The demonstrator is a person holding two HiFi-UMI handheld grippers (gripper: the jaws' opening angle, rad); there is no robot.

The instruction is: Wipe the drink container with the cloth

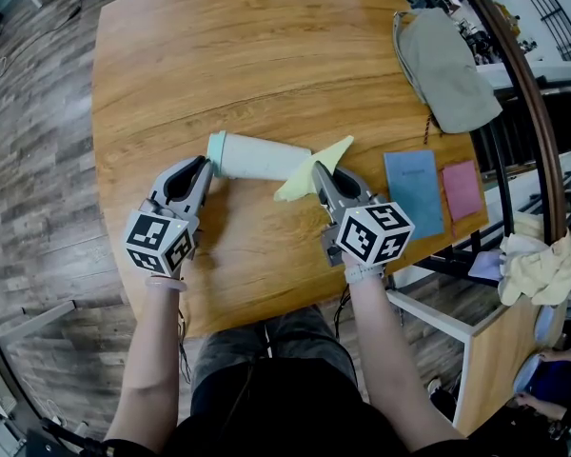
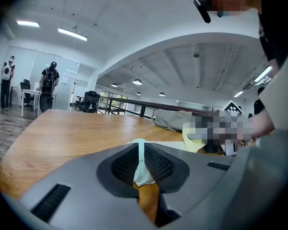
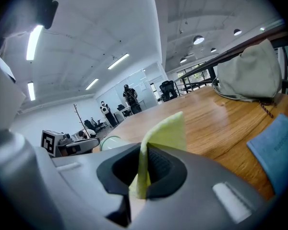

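Cloth (image 1: 331, 152), pale yellow, stands pinched between the closed jaws of our right gripper (image 1: 316, 171), at the 3 o'clock end of the drink container (image 1: 262, 157). We see the container lying on its side in the middle of the wooden surface (image 1: 266, 55). Our left gripper (image 1: 207, 166) has its jaws nearly together, clamped on the mint-green rim at the container's 9 o'clock end.

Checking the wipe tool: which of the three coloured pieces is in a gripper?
The yellow cloth, pinched in the right gripper beside the drink container; the blue piece and pink piece lie flat, apart.
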